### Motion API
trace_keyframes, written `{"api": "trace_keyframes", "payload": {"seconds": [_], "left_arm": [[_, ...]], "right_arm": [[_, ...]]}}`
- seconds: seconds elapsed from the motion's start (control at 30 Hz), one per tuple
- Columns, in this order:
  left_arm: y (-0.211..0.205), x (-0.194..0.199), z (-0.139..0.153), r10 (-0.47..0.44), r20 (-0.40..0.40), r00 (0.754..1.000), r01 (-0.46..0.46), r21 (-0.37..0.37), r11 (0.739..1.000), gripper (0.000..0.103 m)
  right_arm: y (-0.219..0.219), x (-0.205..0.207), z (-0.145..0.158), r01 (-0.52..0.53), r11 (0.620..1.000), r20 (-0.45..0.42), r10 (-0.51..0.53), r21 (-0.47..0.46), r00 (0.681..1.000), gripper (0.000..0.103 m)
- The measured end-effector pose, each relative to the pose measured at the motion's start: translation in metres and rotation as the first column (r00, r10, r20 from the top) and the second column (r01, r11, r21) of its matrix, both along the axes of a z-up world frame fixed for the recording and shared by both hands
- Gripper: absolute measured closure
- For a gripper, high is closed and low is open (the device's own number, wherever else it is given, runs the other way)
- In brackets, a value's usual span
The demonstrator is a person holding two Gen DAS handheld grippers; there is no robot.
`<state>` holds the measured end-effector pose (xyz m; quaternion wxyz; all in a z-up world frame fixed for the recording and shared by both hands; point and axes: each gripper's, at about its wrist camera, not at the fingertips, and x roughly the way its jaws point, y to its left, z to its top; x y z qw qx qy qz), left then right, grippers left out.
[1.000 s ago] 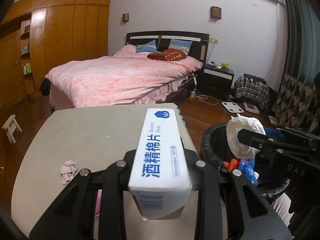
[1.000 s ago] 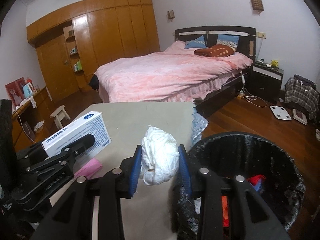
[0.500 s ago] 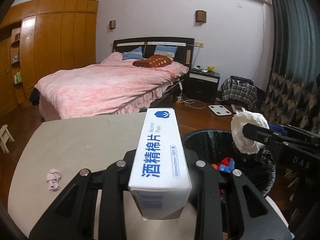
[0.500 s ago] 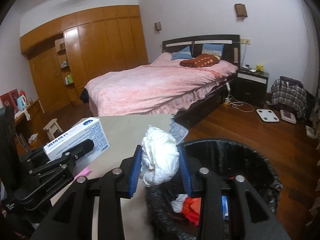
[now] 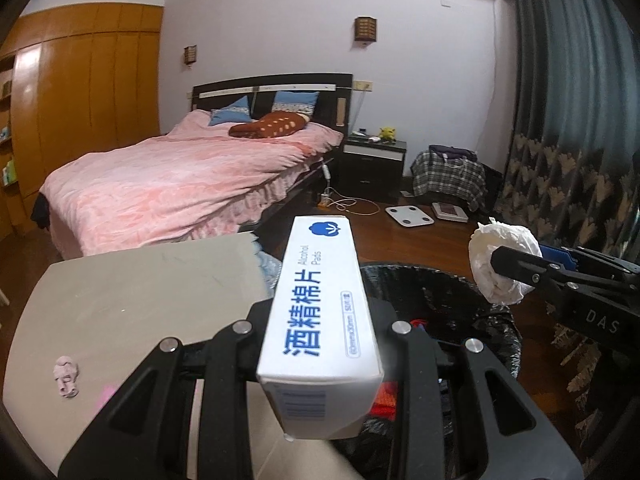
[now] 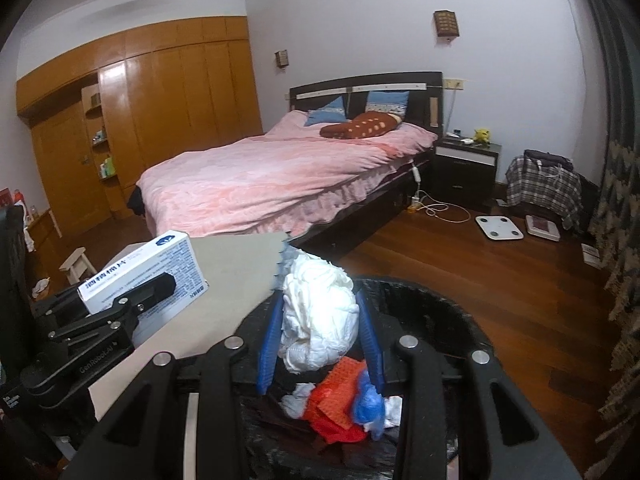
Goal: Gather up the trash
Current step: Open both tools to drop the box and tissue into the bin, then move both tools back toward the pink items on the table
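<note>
My left gripper (image 5: 320, 320) is shut on a white box of alcohol pads (image 5: 322, 304) and holds it over the table's right edge, next to the black-lined trash bin (image 5: 452, 292). My right gripper (image 6: 320, 320) is shut on a crumpled white tissue wad (image 6: 320, 320) and holds it above the open trash bin (image 6: 448, 320), which holds red, blue and white trash (image 6: 344, 400). The tissue wad (image 5: 500, 264) and the box (image 6: 144, 272) each show in the other wrist view.
A small pink scrap (image 5: 67, 376) lies on the grey table (image 5: 140, 292) at the left. A pink bed (image 6: 280, 176), a nightstand (image 6: 466, 172), a scale (image 6: 499, 227) on the wood floor and curtains (image 5: 568, 160) lie beyond.
Both grippers have moved right toward the bin with their loads. The right gripper now hangs over the bin's opening; the box has reached the table's right edge.
</note>
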<state>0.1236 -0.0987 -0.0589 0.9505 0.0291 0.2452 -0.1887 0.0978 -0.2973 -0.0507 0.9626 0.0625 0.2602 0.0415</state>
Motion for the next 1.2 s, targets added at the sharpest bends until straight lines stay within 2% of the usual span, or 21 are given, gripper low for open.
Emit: {"api": "trace_keyframes", "payload": {"seconds": [0.33, 0.67, 0.77, 0.8, 0.83, 0.87, 0.97, 1.1, 1.2], "left_arm": [[-0.037, 0.010, -0.006, -0.055, 0.005, 0.998, 0.055, 0.005, 0.998, 0.074], [-0.070, 0.036, -0.025, -0.103, -0.036, 0.994, 0.103, 0.014, 0.995, 0.074], [-0.076, 0.048, -0.031, -0.127, -0.060, 0.990, 0.127, -0.001, 0.992, 0.070], [-0.077, 0.052, -0.034, -0.133, -0.069, 0.989, 0.133, -0.003, 0.991, 0.066], [-0.077, 0.054, -0.035, -0.136, -0.074, 0.988, 0.136, -0.006, 0.991, 0.053], [-0.078, 0.057, -0.037, -0.143, -0.078, 0.987, 0.142, -0.014, 0.990, 0.046], [-0.075, 0.058, -0.042, -0.150, -0.085, 0.985, 0.149, -0.020, 0.989, 0.040], [-0.064, 0.056, -0.041, -0.127, -0.076, 0.989, 0.127, -0.013, 0.992, 0.028], [-0.049, 0.053, -0.037, -0.095, -0.062, 0.994, 0.095, -0.003, 0.995, 0.018]], "right_arm": [[-0.031, 0.007, -0.009, 0.045, 0.999, -0.014, -0.045, 0.001, 0.999, 0.067], [-0.055, 0.025, -0.030, 0.085, 0.996, -0.055, -0.084, 0.019, 0.995, 0.067], [-0.058, 0.030, -0.036, 0.090, 0.996, -0.070, -0.090, -0.001, 0.993, 0.060], [-0.059, 0.032, -0.039, 0.097, 0.995, -0.075, -0.097, -0.012, 0.992, 0.052], [-0.061, 0.032, -0.041, 0.103, 0.995, -0.080, -0.104, -0.020, 0.991, 0.048], [-0.063, 0.033, -0.042, 0.107, 0.994, -0.083, -0.109, -0.022, 0.991, 0.043], [-0.066, 0.032, -0.047, 0.115, 0.993, -0.091, -0.117, -0.026, 0.989, 0.035], [-0.066, 0.026, -0.045, 0.138, 0.990, -0.083, -0.141, -0.039, 0.987, 0.010], [-0.063, 0.022, -0.040, 0.144, 0.989, -0.070, -0.146, -0.037, 0.987, 0.006]]}}
